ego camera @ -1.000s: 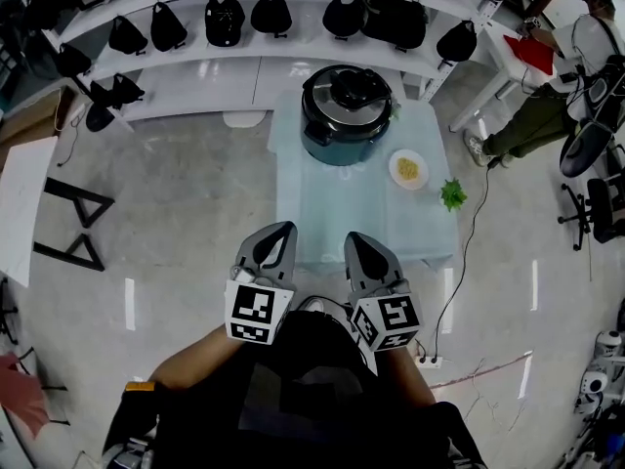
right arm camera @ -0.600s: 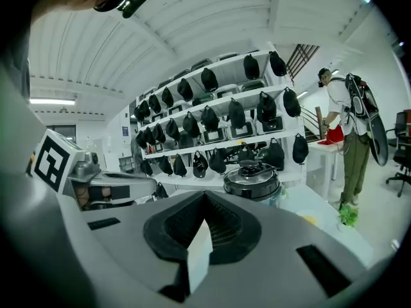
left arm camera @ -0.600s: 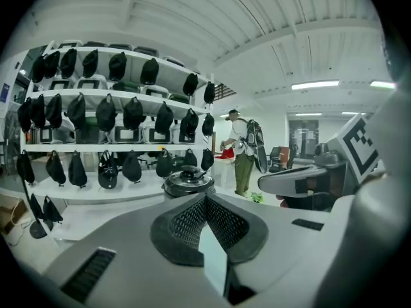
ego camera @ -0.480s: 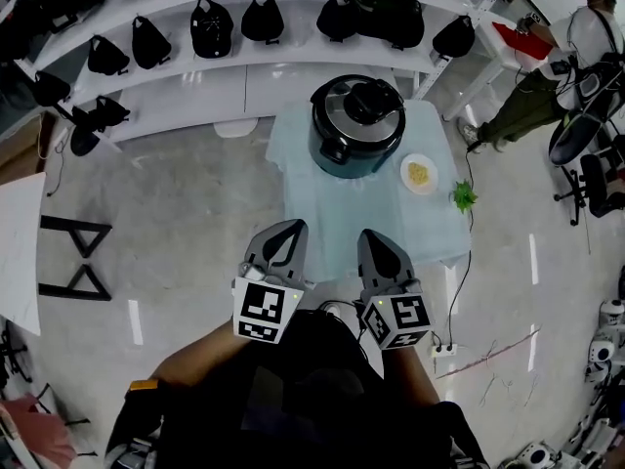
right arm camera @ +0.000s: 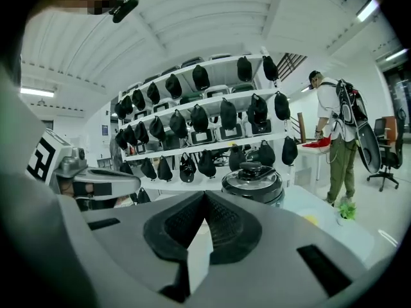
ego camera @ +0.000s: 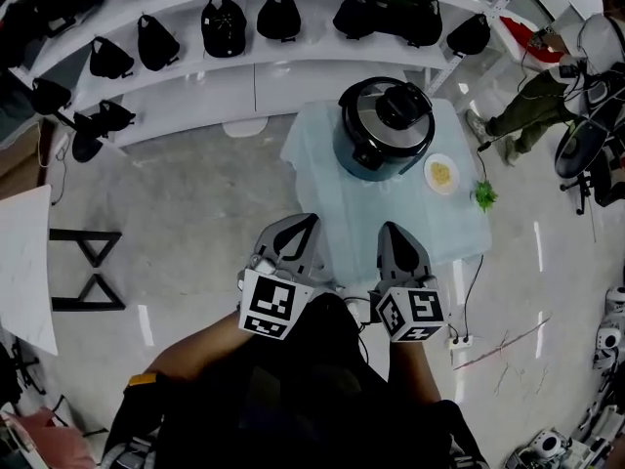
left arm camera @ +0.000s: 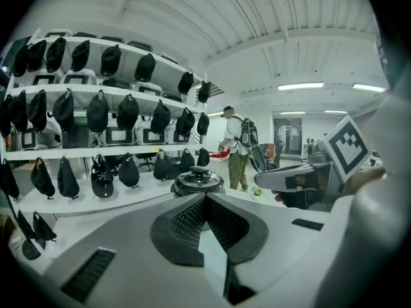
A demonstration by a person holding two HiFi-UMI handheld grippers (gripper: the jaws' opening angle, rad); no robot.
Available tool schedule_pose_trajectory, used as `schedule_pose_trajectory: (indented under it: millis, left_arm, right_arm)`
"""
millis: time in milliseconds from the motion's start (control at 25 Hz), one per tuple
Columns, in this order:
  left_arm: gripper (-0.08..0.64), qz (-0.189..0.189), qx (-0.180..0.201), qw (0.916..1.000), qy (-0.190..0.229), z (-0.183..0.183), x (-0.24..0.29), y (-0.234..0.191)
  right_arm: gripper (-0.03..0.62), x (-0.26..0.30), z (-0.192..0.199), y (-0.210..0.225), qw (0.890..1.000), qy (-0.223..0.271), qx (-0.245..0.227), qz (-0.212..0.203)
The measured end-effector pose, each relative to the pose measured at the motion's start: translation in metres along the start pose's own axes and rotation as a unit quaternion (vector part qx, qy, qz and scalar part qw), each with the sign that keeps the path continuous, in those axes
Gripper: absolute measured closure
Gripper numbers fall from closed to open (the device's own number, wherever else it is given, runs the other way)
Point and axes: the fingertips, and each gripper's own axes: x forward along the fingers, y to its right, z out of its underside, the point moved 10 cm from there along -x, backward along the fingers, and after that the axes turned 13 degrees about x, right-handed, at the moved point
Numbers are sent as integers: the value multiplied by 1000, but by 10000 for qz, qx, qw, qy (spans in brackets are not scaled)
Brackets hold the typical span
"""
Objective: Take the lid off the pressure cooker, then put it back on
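Shelving point(ego camera: 195, 71) is seen behind a pale-blue table point(ego camera: 322, 193), where the pressure cooker point(ego camera: 357, 156) is stood, lid point(ego camera: 373, 115) fitted. Left gripper point(ego camera: 309, 221) and right gripper point(ego camera: 390, 229) are held at the near edge, jaws pressed together, empty.

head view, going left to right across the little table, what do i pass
pressure cooker → plate with yellow food → green plant by the table's right edge
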Motion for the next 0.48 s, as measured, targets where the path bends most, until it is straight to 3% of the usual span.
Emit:
schedule_pose_trajectory:
  millis: [480]
  left_arm:
    - [554, -2, -7, 10000, -76, 7, 5, -33]
  right_arm:
    - [580, 33, -1, 0, 9998, 59, -190, 84]
